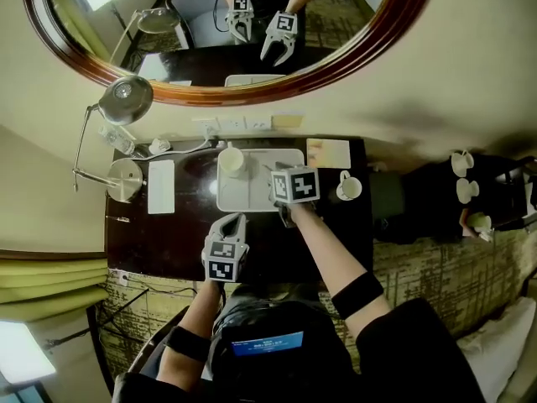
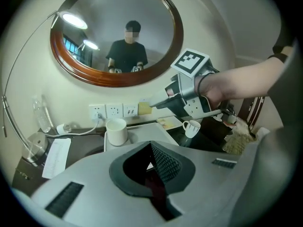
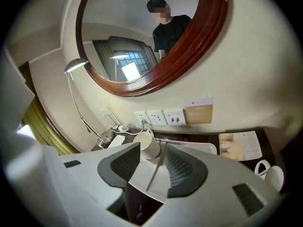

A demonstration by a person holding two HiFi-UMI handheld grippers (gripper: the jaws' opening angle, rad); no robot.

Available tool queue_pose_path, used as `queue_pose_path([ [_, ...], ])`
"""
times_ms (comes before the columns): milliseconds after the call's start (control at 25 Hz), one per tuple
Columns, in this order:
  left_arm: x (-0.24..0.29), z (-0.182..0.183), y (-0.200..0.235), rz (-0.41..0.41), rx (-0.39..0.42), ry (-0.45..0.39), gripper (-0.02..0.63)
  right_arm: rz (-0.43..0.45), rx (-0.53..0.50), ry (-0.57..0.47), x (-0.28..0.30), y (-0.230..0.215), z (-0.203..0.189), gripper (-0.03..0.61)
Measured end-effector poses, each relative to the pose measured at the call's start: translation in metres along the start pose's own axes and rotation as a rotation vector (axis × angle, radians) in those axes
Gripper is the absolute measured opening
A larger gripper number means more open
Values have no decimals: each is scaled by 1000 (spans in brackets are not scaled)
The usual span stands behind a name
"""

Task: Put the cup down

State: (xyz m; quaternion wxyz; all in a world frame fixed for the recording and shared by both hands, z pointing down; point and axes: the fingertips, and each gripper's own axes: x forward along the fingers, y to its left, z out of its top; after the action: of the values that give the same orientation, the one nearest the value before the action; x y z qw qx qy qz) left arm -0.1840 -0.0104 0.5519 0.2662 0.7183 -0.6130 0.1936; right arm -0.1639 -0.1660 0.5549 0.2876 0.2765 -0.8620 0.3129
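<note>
A white cup stands upright at the left end of a white tray on the dark desk. In the right gripper view this cup shows just beyond my right gripper, whose jaws stand partly apart with nothing between them. That gripper hovers over the tray's right part, clear of the cup. My left gripper is shut and empty, held above the desk in front of the tray; its pads meet in the left gripper view. A second, handled cup sits right of the tray.
A desk lamp and its round base stand at the left with a white card. A leaflet lies behind the handled cup. Wall sockets and a round mirror are behind. More cups sit far right.
</note>
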Motion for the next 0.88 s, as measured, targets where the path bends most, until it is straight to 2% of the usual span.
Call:
queue_pose_path([
  [240,0,21,-30,-4,20,-25,3,-9,-27,-28,-57,-37,-22,98],
  [440,2,40,-44,6,36,-63,3,-47,-24,-72,-96,-74,-37,4],
  [720,10,53,-84,-27,64,-87,3,-81,-27,-102,-150,-106,-57,0],
  [880,15,59,-102,-44,87,-96,3,-108,-5,-83,-171,-127,-88,0],
])
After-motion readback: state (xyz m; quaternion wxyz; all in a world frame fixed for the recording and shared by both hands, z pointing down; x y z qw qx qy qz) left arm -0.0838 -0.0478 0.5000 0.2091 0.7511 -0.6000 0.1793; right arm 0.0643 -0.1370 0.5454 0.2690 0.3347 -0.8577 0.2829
